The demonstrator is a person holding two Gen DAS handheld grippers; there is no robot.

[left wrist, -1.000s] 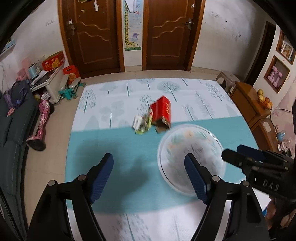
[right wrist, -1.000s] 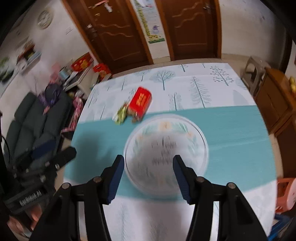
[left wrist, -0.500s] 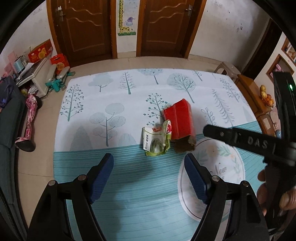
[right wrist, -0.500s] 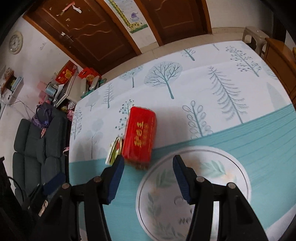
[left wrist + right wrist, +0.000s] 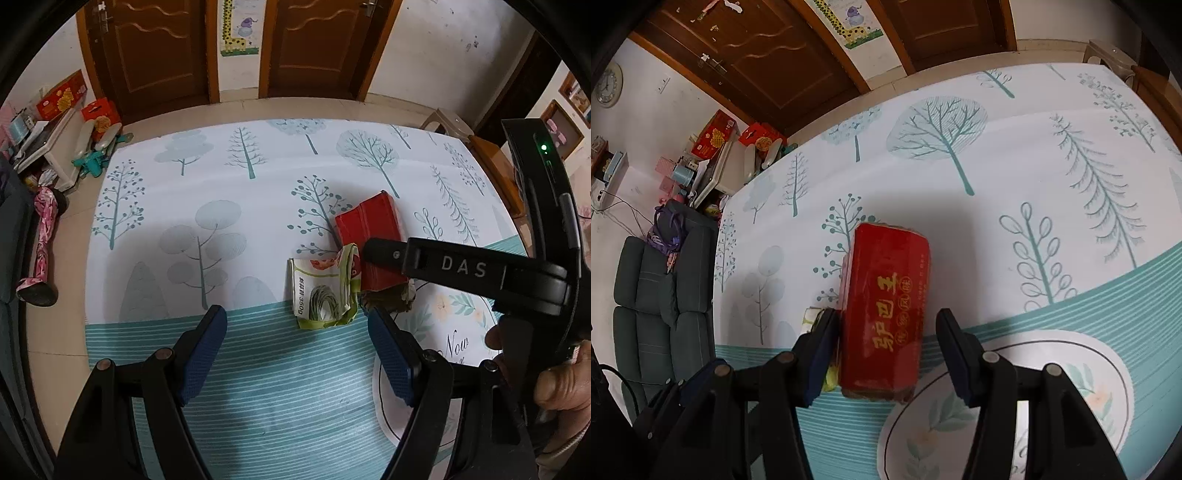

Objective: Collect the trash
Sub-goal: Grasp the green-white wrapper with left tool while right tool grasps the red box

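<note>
On the left, the left gripper hangs with its blue pads spread wide and nothing between them, above the teal stripes of the play mat; a second ago both pieces of trash sat far up that view, and now they lie just past its fingertips. The crumpled green-and-white wrapper rests on the mat at the line where the tree print meets the stripes, touching the left side of the red box; moving right, the right gripper now straddles the red box, which was well ahead of it a second ago; its jaws have just been closing a little, the box between them; the left pad sits right at the box's edge, the right pad shows a clear gap, so nothing is grasped; the box's near end touches the round white medallion.
</note>
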